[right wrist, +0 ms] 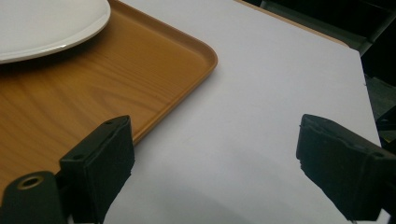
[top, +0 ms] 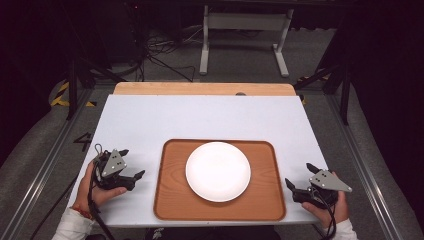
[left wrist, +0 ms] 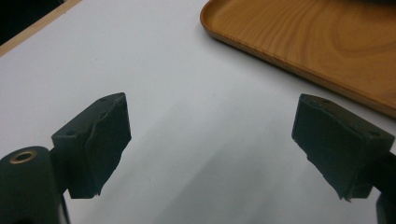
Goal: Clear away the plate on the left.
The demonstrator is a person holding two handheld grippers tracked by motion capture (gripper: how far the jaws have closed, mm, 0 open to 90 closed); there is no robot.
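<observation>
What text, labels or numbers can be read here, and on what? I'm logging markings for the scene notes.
"4": a dark mark that reads like this digit, on the floor left of the table.
Tray, plate, left tool and right tool: no writing seen.

My left gripper (top: 131, 164) sits low at my near left, jaws spread wide and holding nothing, held in my left hand (top: 100, 192). My right gripper (top: 299, 176) mirrors it at my near right, jaws equally wide and empty, gripped by my right hand (top: 327, 207). Both point inward.
</observation>
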